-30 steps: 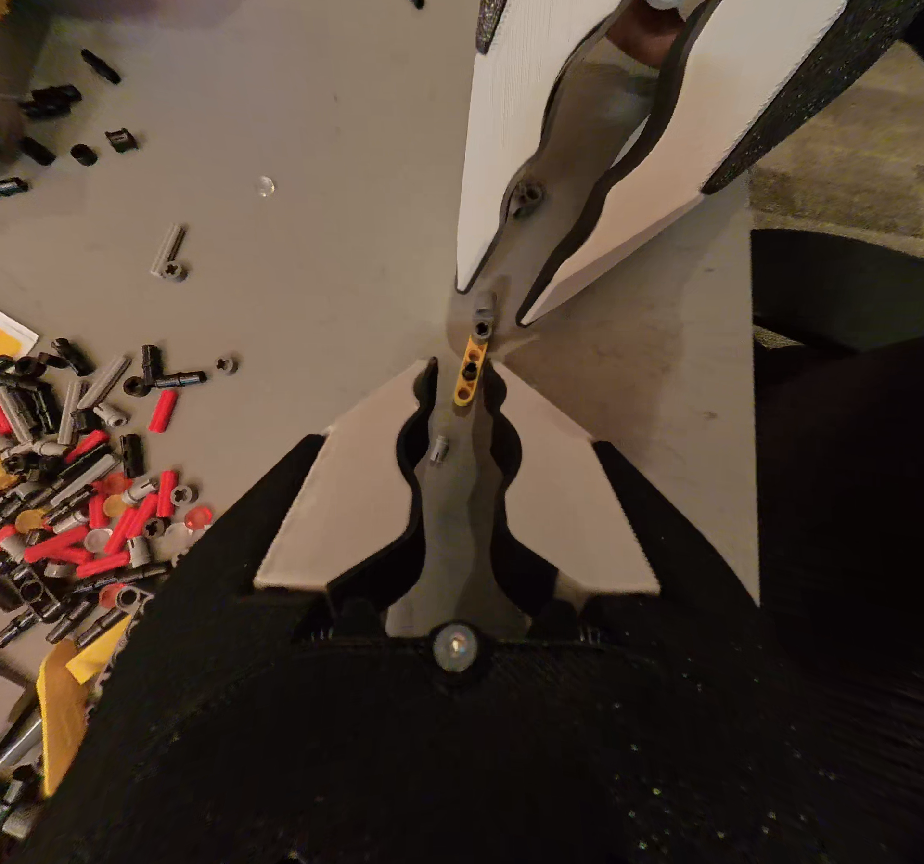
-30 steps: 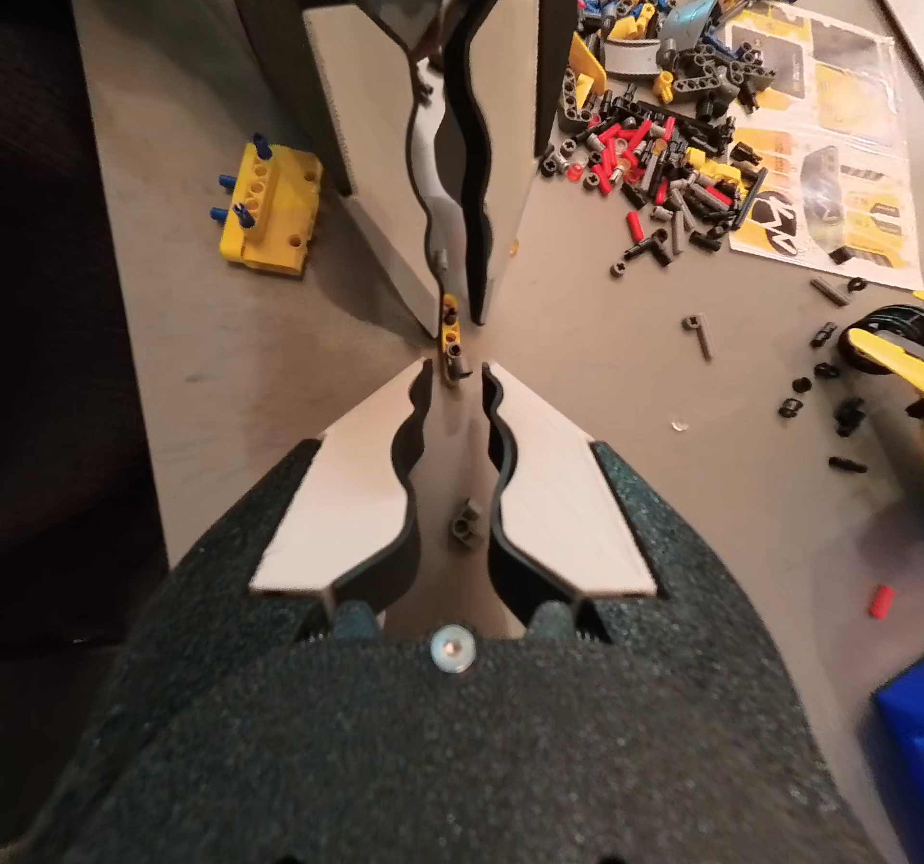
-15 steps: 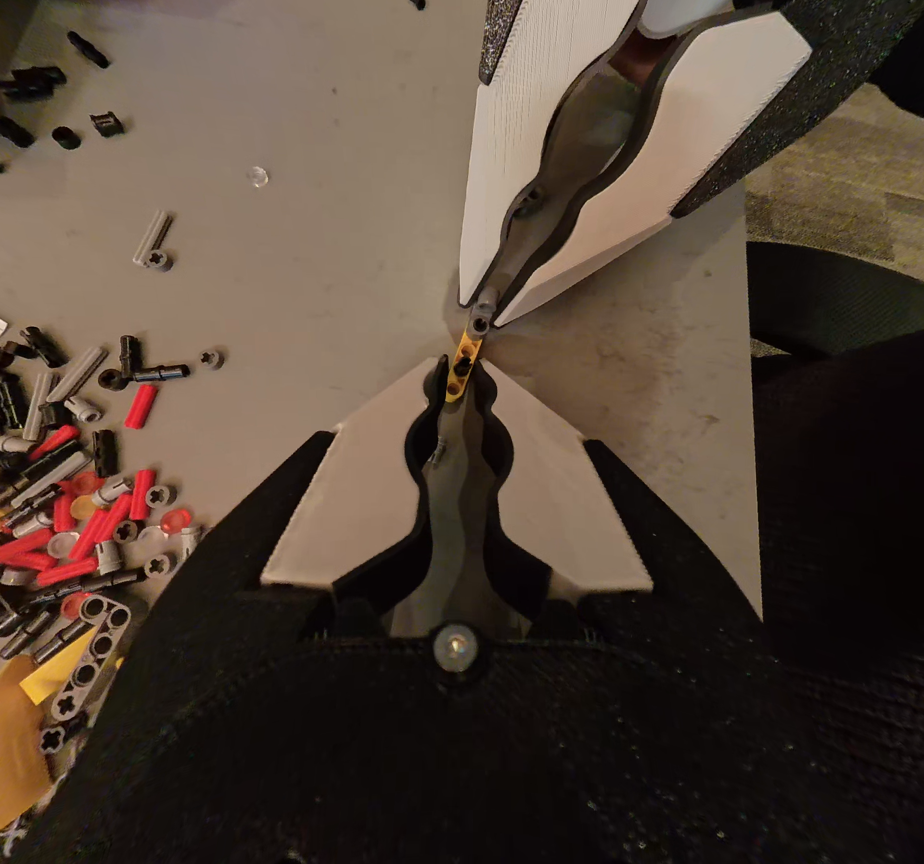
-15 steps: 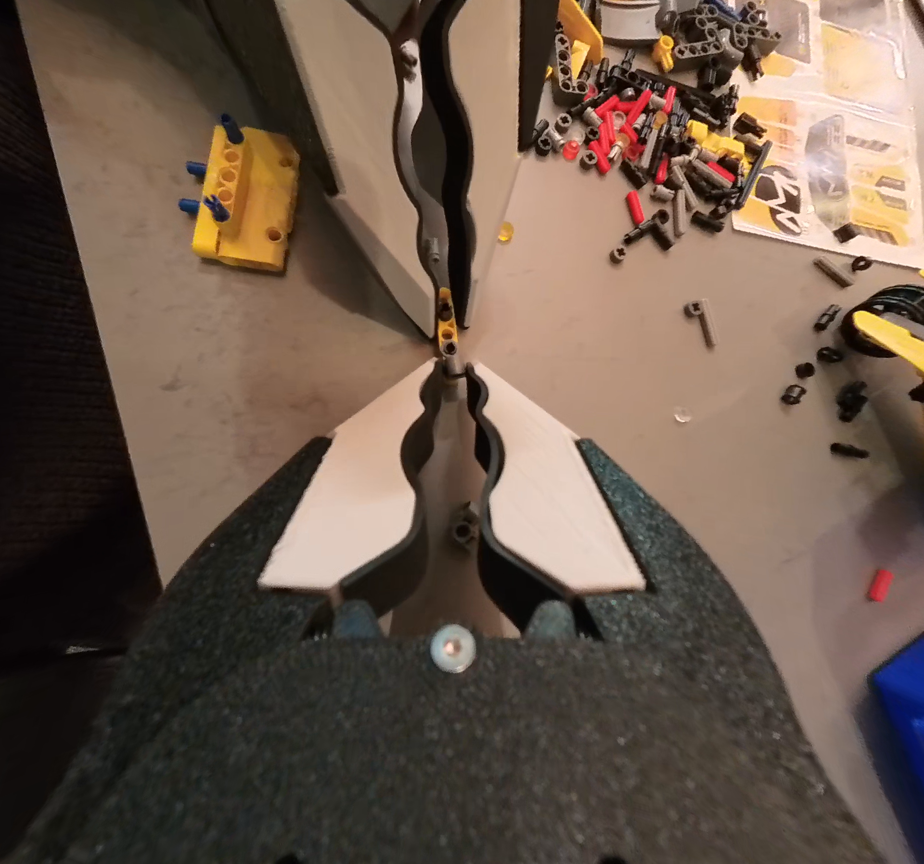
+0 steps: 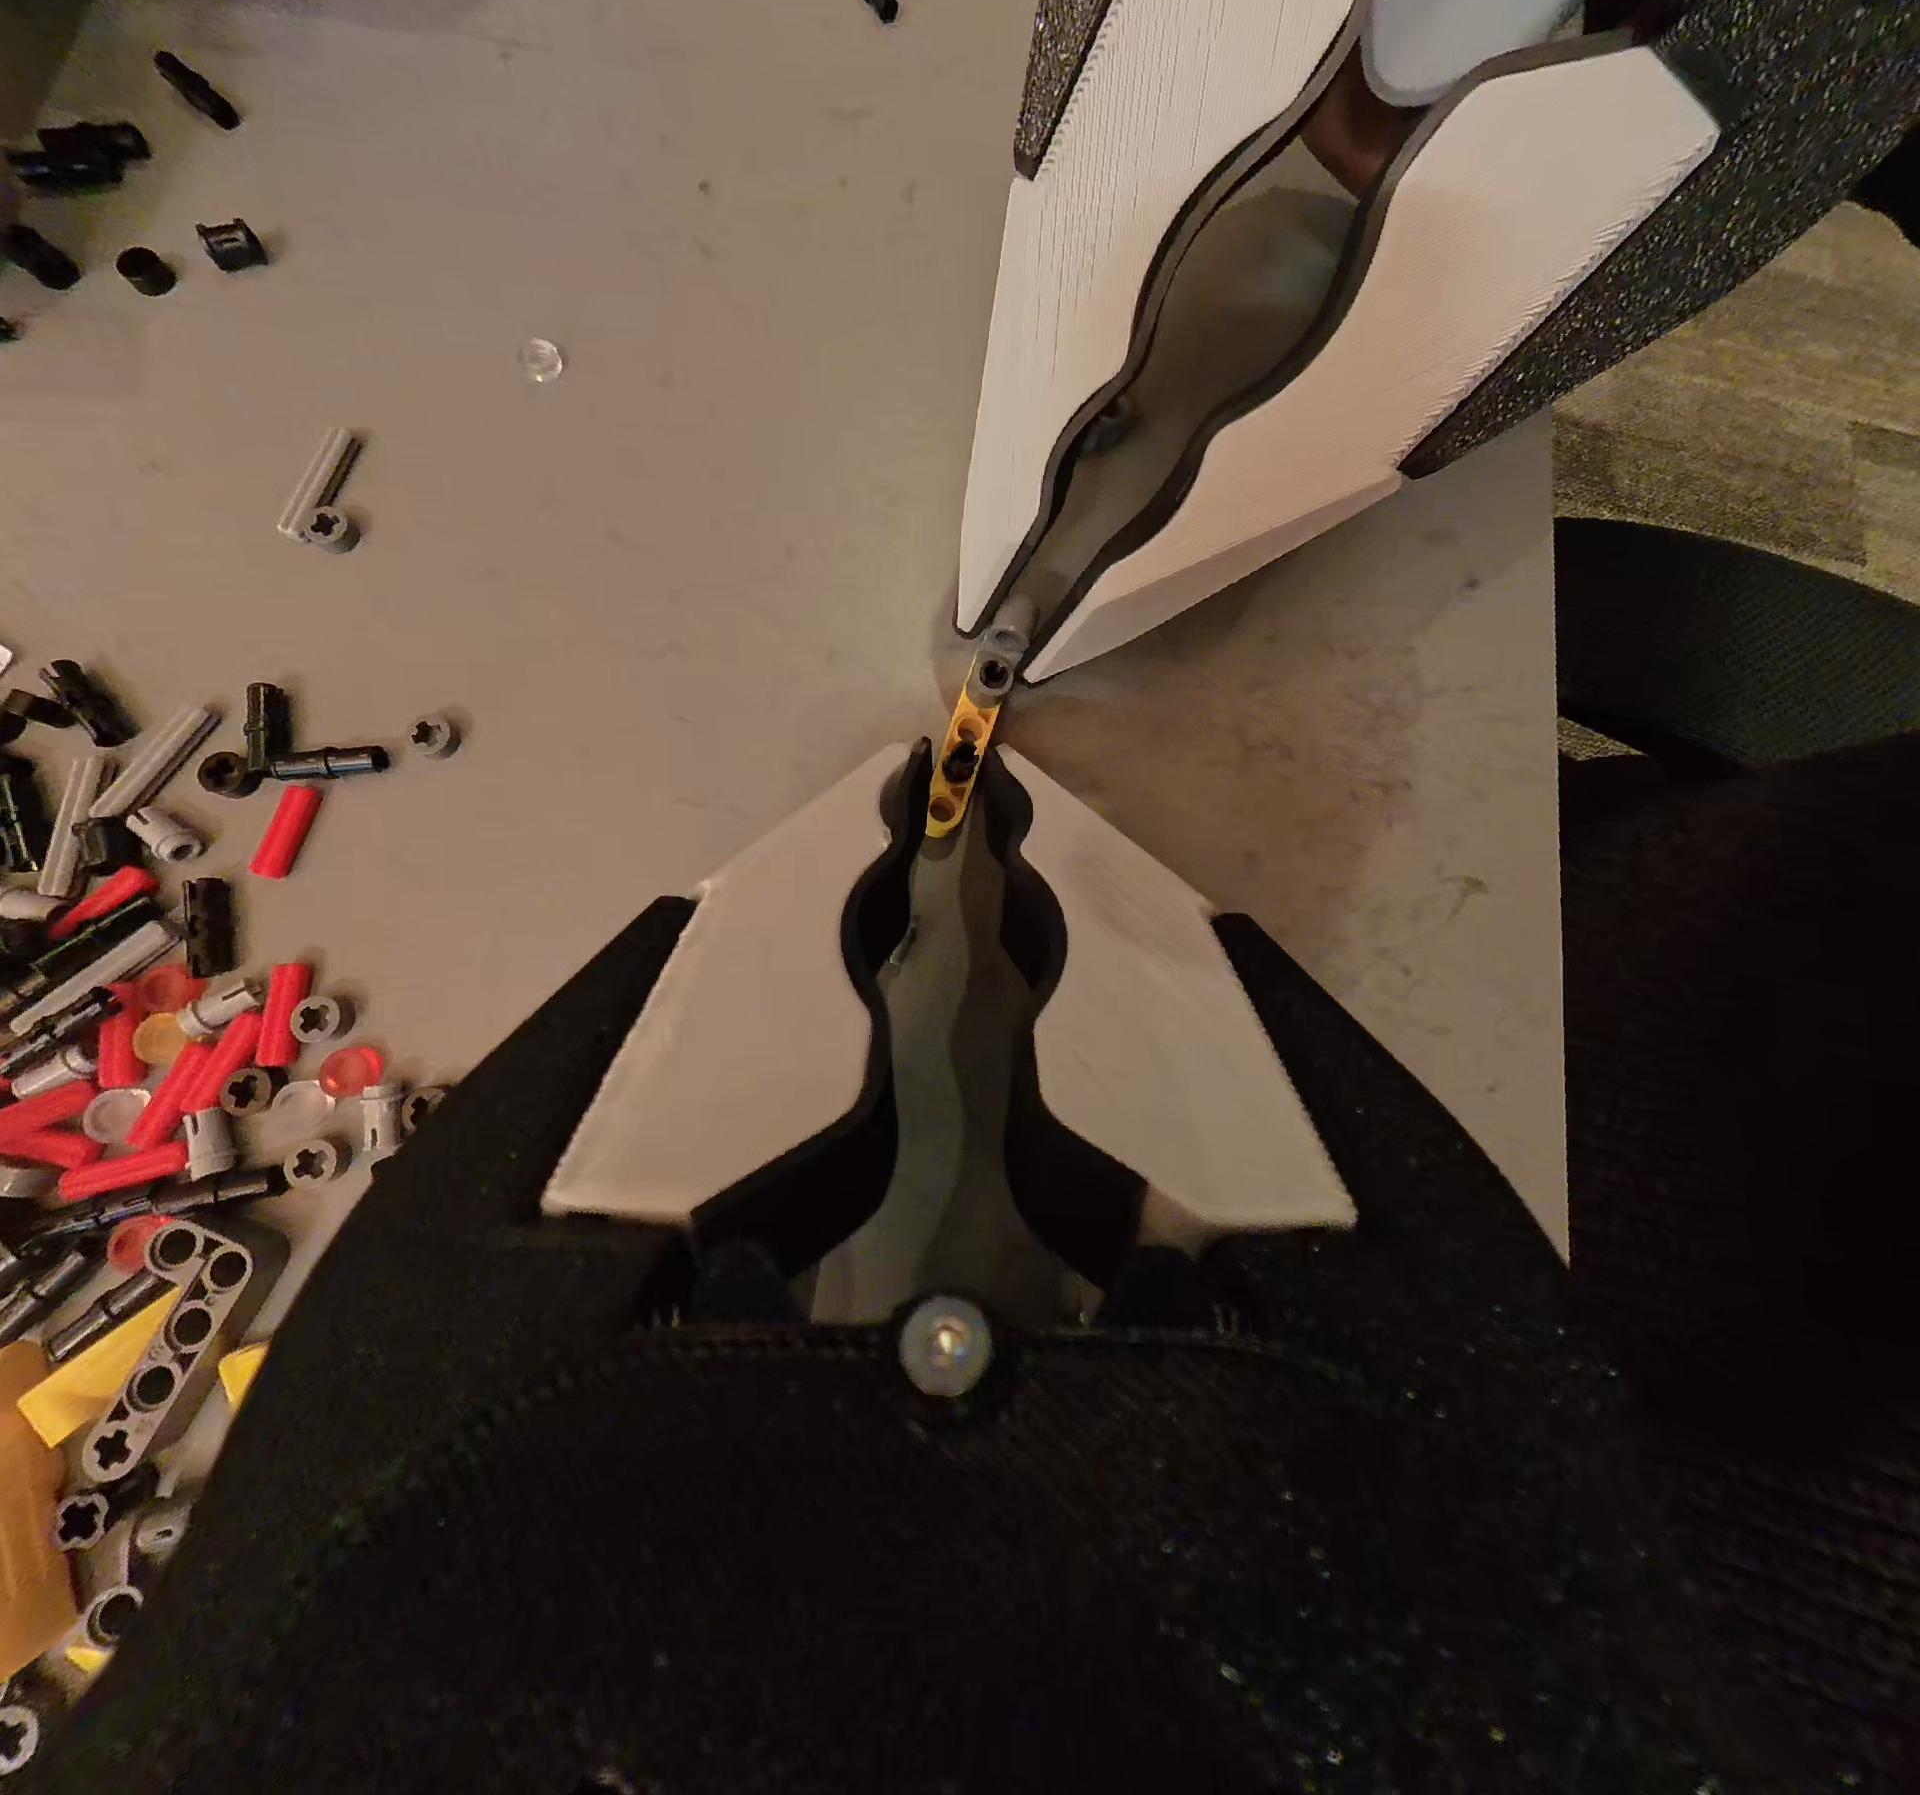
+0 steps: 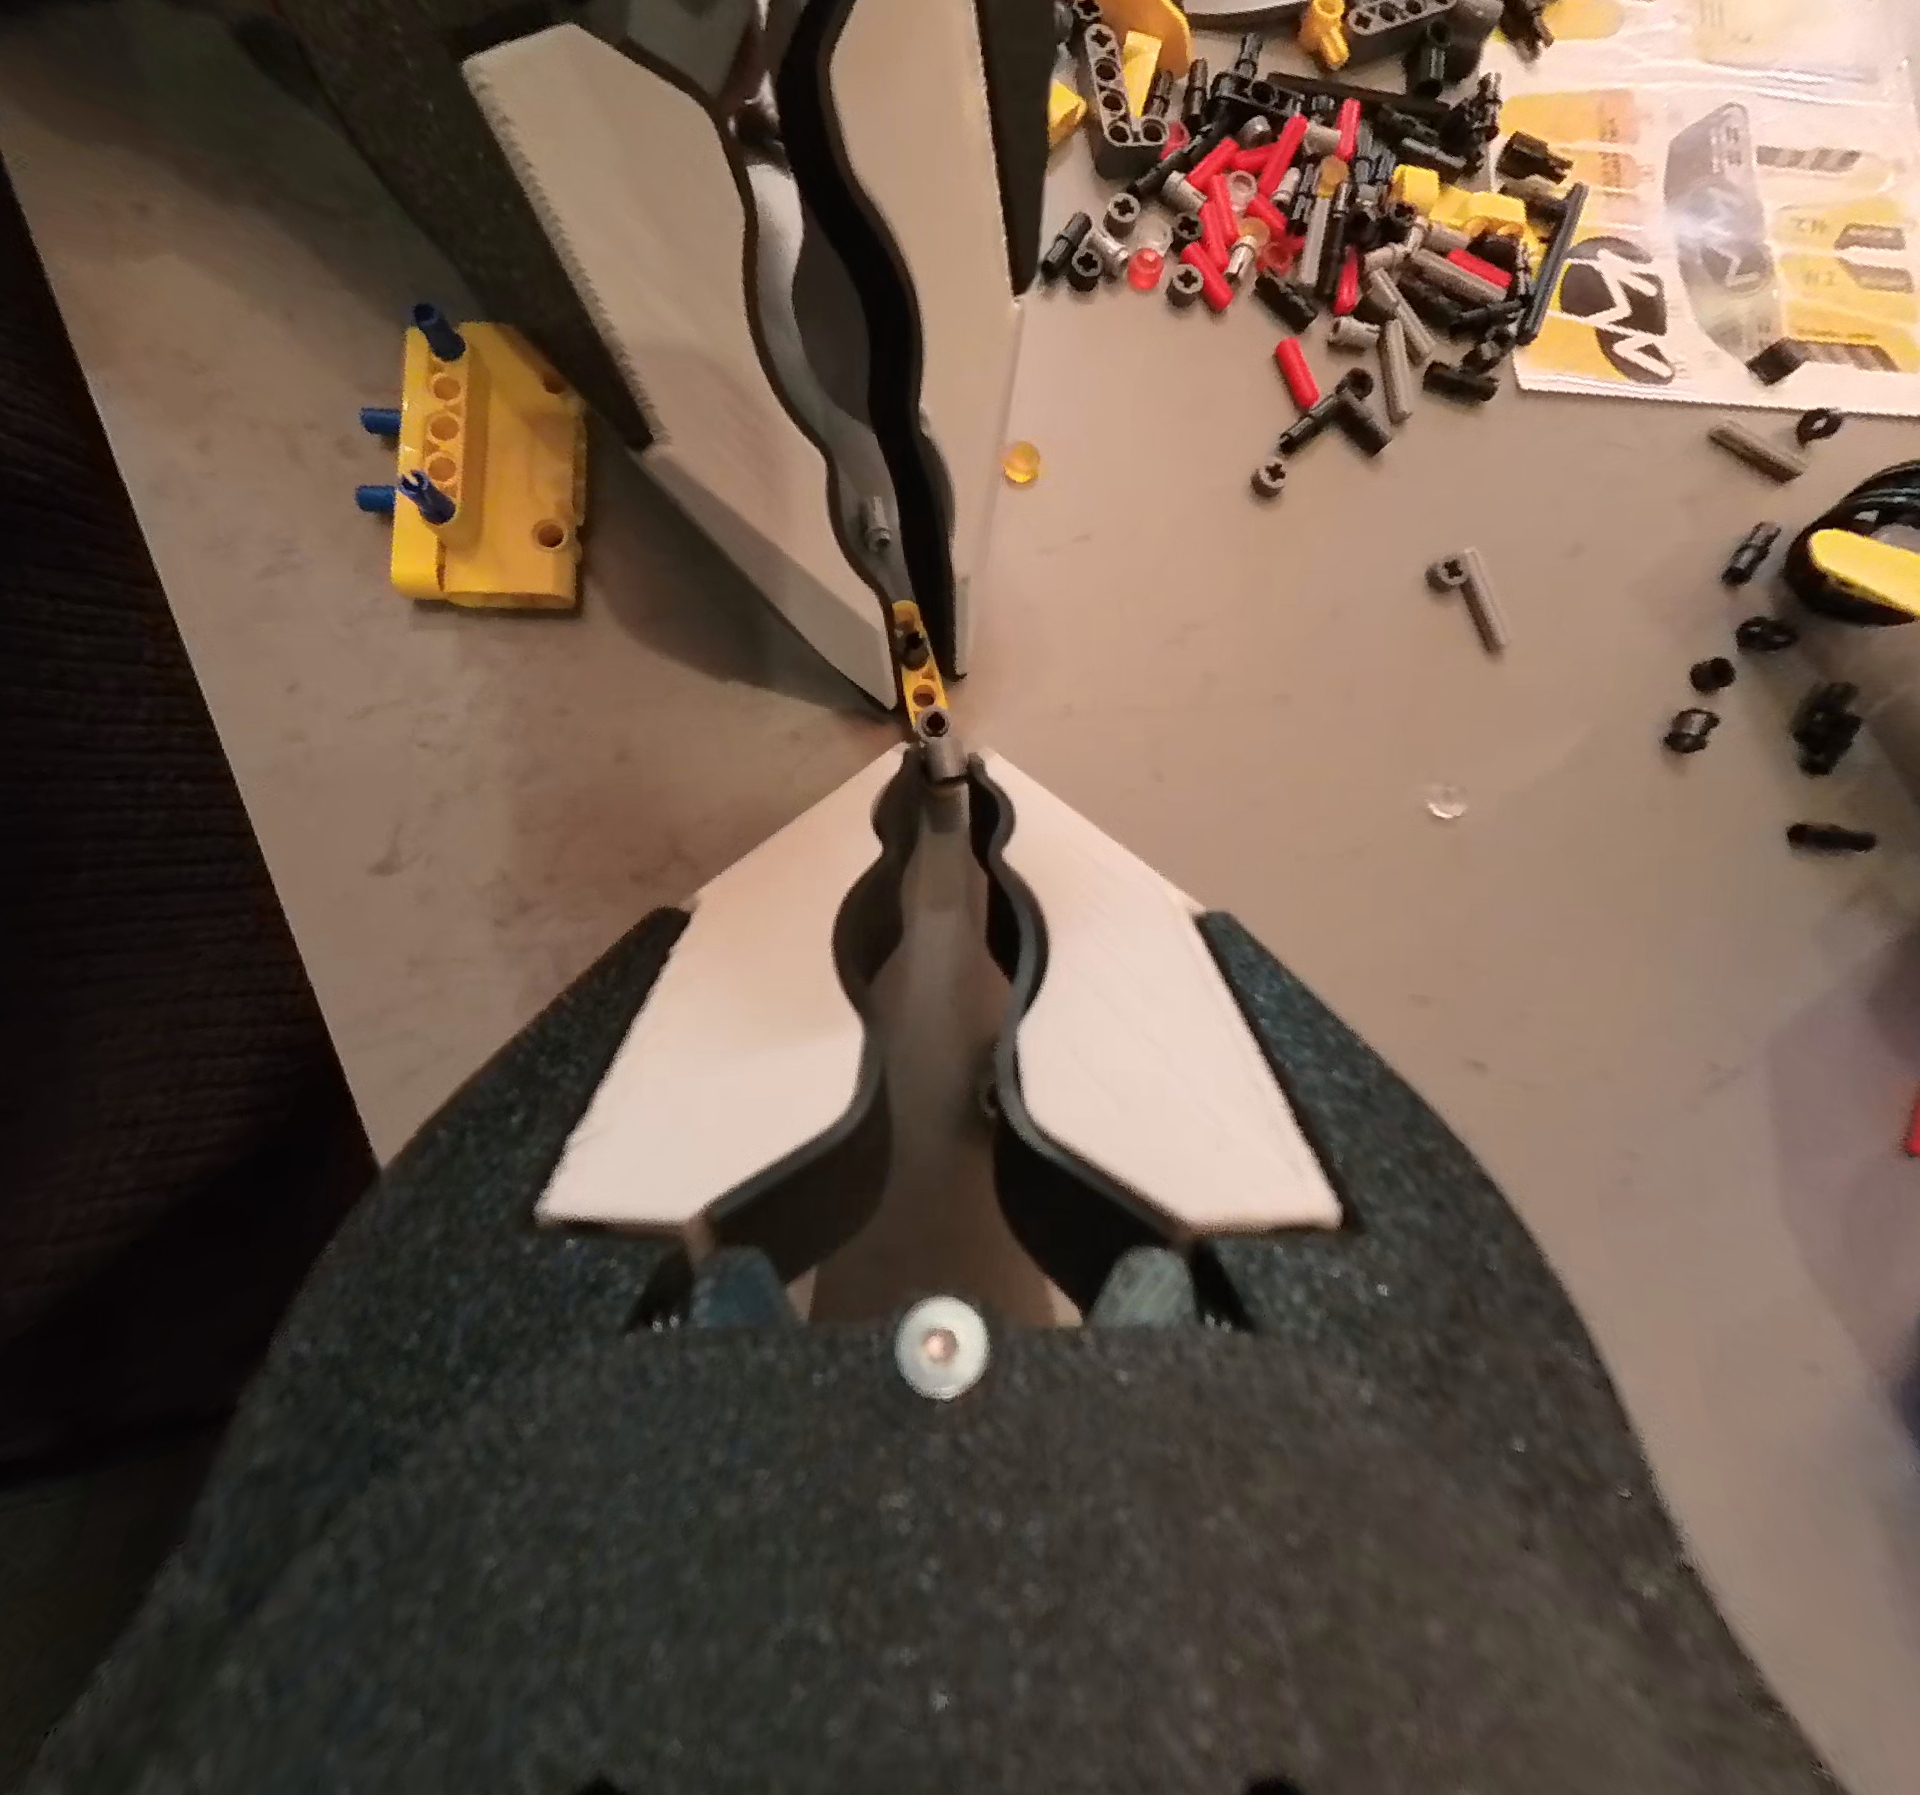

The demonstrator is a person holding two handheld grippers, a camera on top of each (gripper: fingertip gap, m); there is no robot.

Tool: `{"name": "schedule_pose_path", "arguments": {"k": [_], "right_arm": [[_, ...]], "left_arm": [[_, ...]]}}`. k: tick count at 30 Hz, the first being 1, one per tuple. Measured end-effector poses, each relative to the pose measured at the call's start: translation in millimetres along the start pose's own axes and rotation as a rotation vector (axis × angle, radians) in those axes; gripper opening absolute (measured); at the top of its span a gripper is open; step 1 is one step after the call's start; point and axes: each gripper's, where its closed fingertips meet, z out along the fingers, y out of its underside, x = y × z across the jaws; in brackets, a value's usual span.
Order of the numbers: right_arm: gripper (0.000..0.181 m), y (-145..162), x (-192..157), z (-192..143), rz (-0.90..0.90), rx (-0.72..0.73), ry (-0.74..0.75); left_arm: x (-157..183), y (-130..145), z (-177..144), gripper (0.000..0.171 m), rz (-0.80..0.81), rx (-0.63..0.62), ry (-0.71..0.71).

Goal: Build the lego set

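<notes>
1. The left gripper (image 5: 956, 789) was closed on the near end of a small yellow beam (image 5: 964, 753), the jaws nearly touching around it.
2. The right gripper (image 6: 943, 766) was pinched on a short grey pin (image 6: 943, 758), its jaws almost together.
3. The beam's long axis ran from one gripper's tips to the other's, and it was held above the table (image 5: 644, 395). In the left wrist view it pointed up and slightly right, away from the left gripper.
4. The pin (image 5: 1006, 631) sat at the beam's far end, roughly in line with the beam; whether it was seated in the end hole I could not tell.
5. A black pin (image 5: 961, 760) showed in a middle hole of the beam.
6. Left of the beam in the right wrist view, a yellow block (image 6: 488, 478) with blue pins lay on the table.
7. Right of and beyond the beam in that view lay a pile (image 6: 1330, 218) of red, grey and black parts, beside a printed sheet (image 6: 1714, 187).
8. A clear stud (image 6: 1444, 800) lay well to the right of the beam.
</notes>
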Motion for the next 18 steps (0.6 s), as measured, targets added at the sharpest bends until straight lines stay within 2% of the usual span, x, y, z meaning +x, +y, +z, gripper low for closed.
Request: {"name": "schedule_pose_path", "arguments": {"k": [6, 8, 10, 14, 18], "right_arm": [[0.009, 0.2, -0.2, -0.4, -0.009, 0.013, 0.021], [0.024, 1.0, 4.1, -4.8, -0.044, 0.011, 0.075], [0.033, 3.6, 8.8, -15.0, -0.046, 0.004, 0.116], [0.035, 21.4, 15.9, -37.2, 0.069, -0.024, 0.155], [0.034, 46.3, 17.6, -44.1, 0.191, -0.059, 0.182]], "left_arm": [[0.0, 0.0, 0.0, 0.008, -0.003, 0.000, -0.003], [0.4, -0.3, 0.0, 0.008, -0.006, 0.002, -0.001], [4.6, -1.3, -0.5, 0.019, -0.024, 0.009, 0.033], [6.4, -2.1, -1.8, 0.024, -0.057, 0.018, 0.063], [9.2, -2.7, -2.9, 0.033, -0.055, 0.021, 0.076]]}}
